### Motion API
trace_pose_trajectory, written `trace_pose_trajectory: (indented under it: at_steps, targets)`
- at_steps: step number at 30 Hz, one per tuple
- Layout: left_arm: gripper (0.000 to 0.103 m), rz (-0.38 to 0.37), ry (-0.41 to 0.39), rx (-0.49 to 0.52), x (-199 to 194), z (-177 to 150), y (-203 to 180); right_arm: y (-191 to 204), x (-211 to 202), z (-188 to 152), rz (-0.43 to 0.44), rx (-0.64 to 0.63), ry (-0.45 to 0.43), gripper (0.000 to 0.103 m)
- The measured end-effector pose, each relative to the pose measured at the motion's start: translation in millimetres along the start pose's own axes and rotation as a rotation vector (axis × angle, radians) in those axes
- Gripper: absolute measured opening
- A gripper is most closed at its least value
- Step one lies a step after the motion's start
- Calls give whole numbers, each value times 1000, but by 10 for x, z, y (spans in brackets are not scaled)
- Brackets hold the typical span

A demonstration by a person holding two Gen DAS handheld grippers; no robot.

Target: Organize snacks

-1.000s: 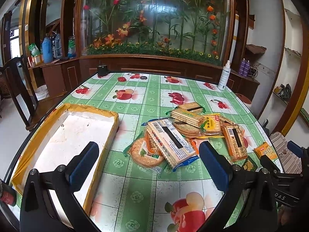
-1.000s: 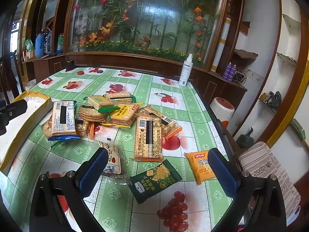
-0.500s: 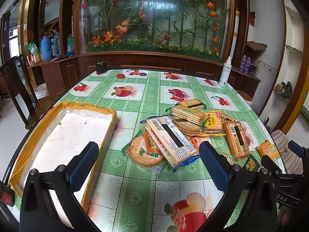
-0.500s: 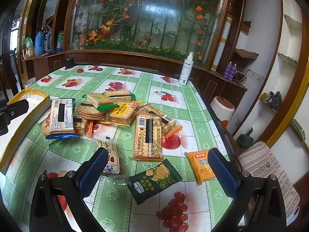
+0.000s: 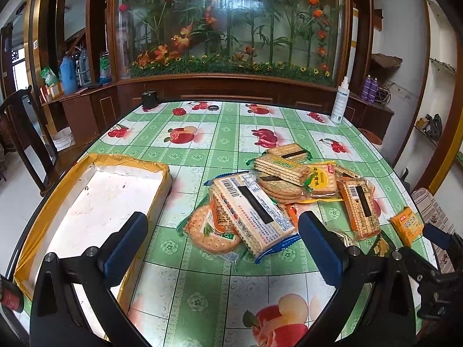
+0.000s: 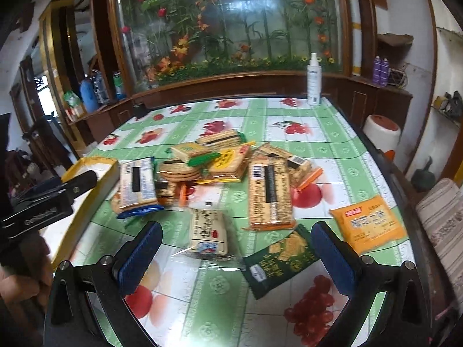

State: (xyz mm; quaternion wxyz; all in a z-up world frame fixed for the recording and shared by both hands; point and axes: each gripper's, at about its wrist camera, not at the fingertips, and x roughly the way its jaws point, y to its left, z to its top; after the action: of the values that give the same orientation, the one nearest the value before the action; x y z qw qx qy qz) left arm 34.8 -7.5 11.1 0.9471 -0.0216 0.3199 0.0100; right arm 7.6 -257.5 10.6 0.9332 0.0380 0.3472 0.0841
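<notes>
A heap of biscuit packets point(image 5: 277, 190) lies mid-table on the fruit-print cloth; the same heap point(image 6: 202, 164) shows in the right wrist view. A white tray with a yellow rim point(image 5: 95, 202) sits left of it, holding nothing. My left gripper point(image 5: 222, 245) hovers open just short of a long barcode packet point(image 5: 251, 211). My right gripper point(image 6: 234, 257) is open over a clear-wrapped cracker pack point(image 6: 208, 231) and a dark green packet point(image 6: 280, 257). An orange packet point(image 6: 370, 225) lies to the right. Neither gripper holds anything.
A white spray bottle point(image 5: 340, 101) and a small black pot point(image 5: 149, 99) stand at the table's far edge. A wooden chair point(image 5: 26, 133) is at the left, a striped cushion point(image 6: 442, 219) at the right. A hand point(image 6: 20, 277) holds the left gripper's black body point(image 6: 49, 199).
The right gripper has swung left and dipped toward the packets, its view now tilted and blurred. The left gripper has risen slightly; no packet has moved.
</notes>
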Motion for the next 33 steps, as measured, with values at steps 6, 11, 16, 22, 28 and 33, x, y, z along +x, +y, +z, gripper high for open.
trace_pose_trajectory:
  at_steps: [6,11,16,22,28,33]
  targets:
    - [103,15,14,-11,89,22,42,57,54,-60,33,-17,17,103]
    - [103,2,33,-23,207,72,5,61,230,-118,64,-8,65,103]
    - [103,35,69,-10,442,120,-173,173,454,-119,86,-37,109,103]
    - [103,95,111,12,698,123,-318,326,808,-76,63,-89,169,102]
    - [103,122,182,8,973,70,-274,324,976,-130,60,-91,200,99]
    - [74,76,181,-8,965,73,-257,308,1016,-153,55,-90,208,94]
